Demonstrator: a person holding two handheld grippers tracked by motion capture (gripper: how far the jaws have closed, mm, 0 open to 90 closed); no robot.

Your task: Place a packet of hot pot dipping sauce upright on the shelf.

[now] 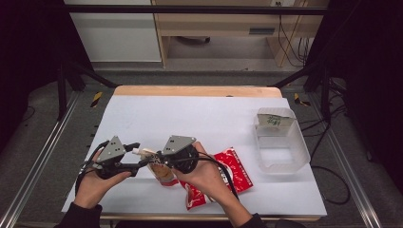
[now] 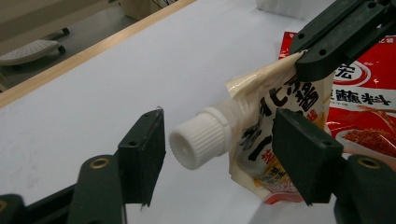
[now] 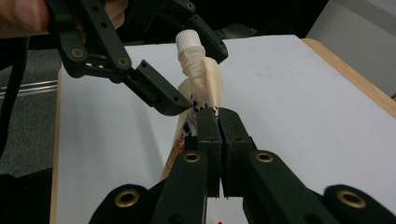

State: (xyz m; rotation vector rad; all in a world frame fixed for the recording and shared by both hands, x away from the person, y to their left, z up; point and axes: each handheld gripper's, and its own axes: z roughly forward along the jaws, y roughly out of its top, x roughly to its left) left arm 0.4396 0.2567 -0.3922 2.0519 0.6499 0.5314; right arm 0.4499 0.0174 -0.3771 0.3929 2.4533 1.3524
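Two tools: right tool (image 3: 218, 122) clamped on spouted pouch (image 2: 280, 121), left tool (image 2: 224, 149) open around cap (image 2: 198, 140)

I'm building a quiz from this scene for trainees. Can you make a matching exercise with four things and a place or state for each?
Things:
1. spouted pouch
2. white cap
3. red packet
4. clear plastic tub

Places or states:
A. lying flat on the white table cover
B. pinched by the right claw
C. standing at the right side of the table
D. between the open jaws of the left claw, untouched

Pairs: 1-B, 2-D, 3-A, 4-C
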